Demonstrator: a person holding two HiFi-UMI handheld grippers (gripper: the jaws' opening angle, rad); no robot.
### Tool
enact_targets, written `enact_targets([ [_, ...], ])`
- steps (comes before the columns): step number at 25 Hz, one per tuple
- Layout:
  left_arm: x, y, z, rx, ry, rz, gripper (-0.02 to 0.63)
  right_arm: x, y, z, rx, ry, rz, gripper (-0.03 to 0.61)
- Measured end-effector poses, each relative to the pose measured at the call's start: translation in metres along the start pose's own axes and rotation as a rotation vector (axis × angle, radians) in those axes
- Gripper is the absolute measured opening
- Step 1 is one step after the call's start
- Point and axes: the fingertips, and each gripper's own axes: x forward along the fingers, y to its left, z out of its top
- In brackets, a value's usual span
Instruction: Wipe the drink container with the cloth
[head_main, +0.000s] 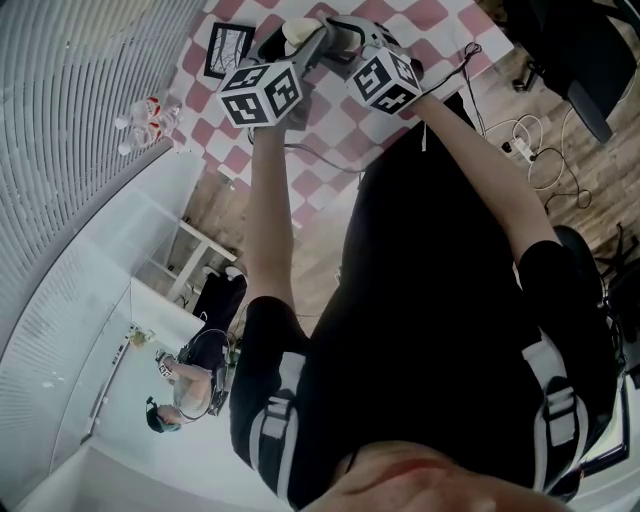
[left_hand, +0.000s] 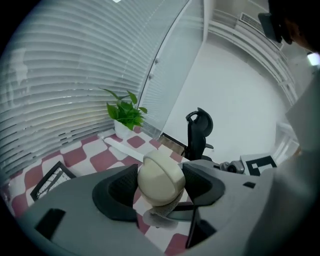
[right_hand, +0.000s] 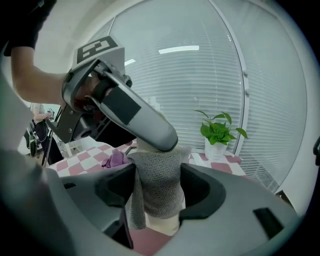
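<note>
The drink container is cream-coloured with a rounded lid (left_hand: 160, 179); its top shows in the head view (head_main: 297, 33) over the checked table. My left gripper (left_hand: 160, 189) is shut on the lid from above, and appears with its marker cube (head_main: 262, 92) at the head view's top. A grey knitted cloth (right_hand: 159, 181) wraps the container's body, whose cream base (right_hand: 164, 226) shows under it. My right gripper (right_hand: 159, 194) is shut on the cloth, pressing it against the container. The left gripper's grey body (right_hand: 127, 110) hangs just over the cloth.
The table has a pink and white checked cover (head_main: 345, 125). On it stand a potted plant (right_hand: 218, 132), a black picture frame (head_main: 228, 48) and a crumpled purple cloth (right_hand: 116, 159). A black office chair (left_hand: 198, 132) stands beyond. A power strip and cables (head_main: 520, 150) lie on the floor.
</note>
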Motion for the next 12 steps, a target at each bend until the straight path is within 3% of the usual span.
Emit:
enact_targets([
  [6, -0.002, 0.011, -0.001, -0.129, 0.009, 0.028, 0.299, 0.007, 0.002, 0.004, -0.025, -0.024, -0.022, 0.29],
  [12, -0.002, 0.015, 0.001, -0.153, 0.006, 0.033, 0.299, 0.016, 0.002, -0.011, -0.072, -0.015, -0.04, 0.295],
])
